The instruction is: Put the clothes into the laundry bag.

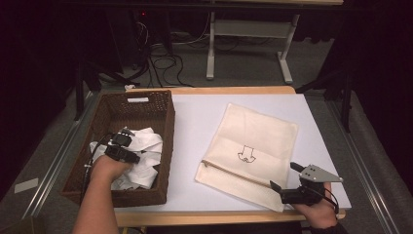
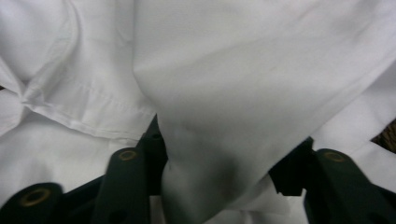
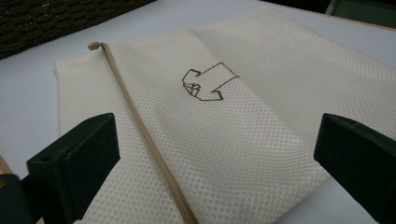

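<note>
The left gripper (image 1: 127, 137) had its fingers (image 2: 135, 172) pinched on a fold of the white garment (image 2: 243, 93), which lay crumpled in the wicker basket (image 1: 165, 146). The right gripper (image 1: 284, 176) waited, fingers (image 3: 79, 154) spread wide, at the near corner of the mesh laundry bag (image 3: 261, 140). The bag lay flat on the worktop (image 1: 195, 117), zip (image 3: 140, 126) apparently closed, its length running away from them. Loading had evidently not begun.

black claws (image 1: 284, 190), brass-ringed screw holes, grey plate (image 1: 317, 173)
</note>
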